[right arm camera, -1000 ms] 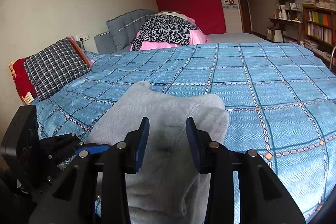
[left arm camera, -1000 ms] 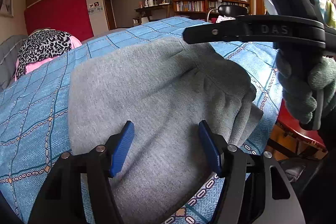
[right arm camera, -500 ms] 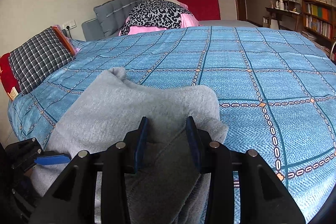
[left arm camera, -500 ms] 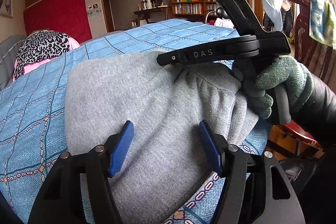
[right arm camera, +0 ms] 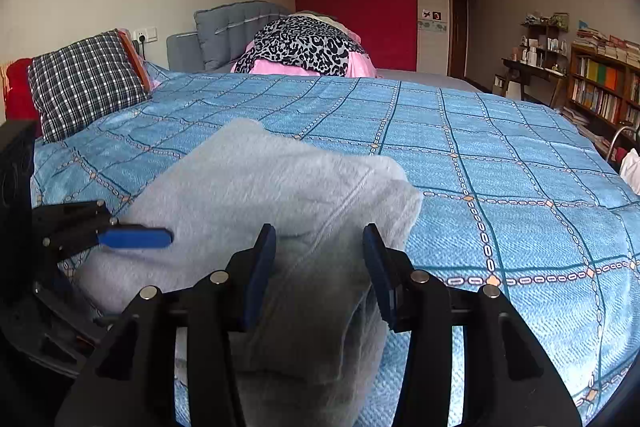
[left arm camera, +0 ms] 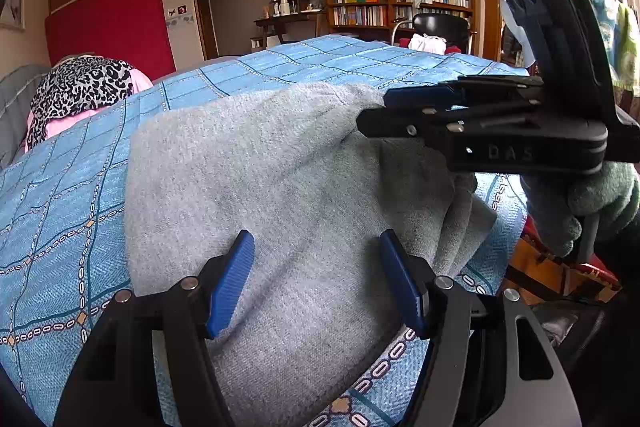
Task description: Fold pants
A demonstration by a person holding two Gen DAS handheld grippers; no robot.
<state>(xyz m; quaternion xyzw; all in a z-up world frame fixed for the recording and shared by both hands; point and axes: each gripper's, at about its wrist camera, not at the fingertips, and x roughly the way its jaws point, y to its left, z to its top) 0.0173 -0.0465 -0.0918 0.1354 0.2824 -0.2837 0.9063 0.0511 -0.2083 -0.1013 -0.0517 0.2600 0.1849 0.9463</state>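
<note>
A: What is seen nearest in the left wrist view?

B: The left gripper (left arm camera: 316, 279) is seen with its blue pads set well apart. Grey knit pants (left arm camera: 280, 195) lie beneath and between them, but no pinch on the cloth is shown; nothing is held.

A: And the right gripper?

B: In its own view the right gripper (right arm camera: 318, 269) is caught with its jaws opening. A fold of the same pants (right arm camera: 280, 195) lies between the blue pads, which are not seen to press on it. From the left wrist view the right gripper (left arm camera: 390, 107) is seen side-on at the far right edge of the pants, gripped by a hand in a grey-green knit glove (left arm camera: 596, 203).

A: Where are the pants placed?

B: They are laid in a folded heap on a blue bedspread with a chain-pattern grid (right arm camera: 500, 167), near the bed's closer edge.

A: What is found further back?

B: A dark plaid cushion (right arm camera: 84, 83) is propped at the left, a leopard-print cloth over pink fabric (right arm camera: 308, 47) is piled near the grey headboard (right arm camera: 236, 27), and a red panel (right arm camera: 356, 15) is set against the far wall. A wooden bookshelf filled with books (left arm camera: 400, 3) is seen beyond the bed.
</note>
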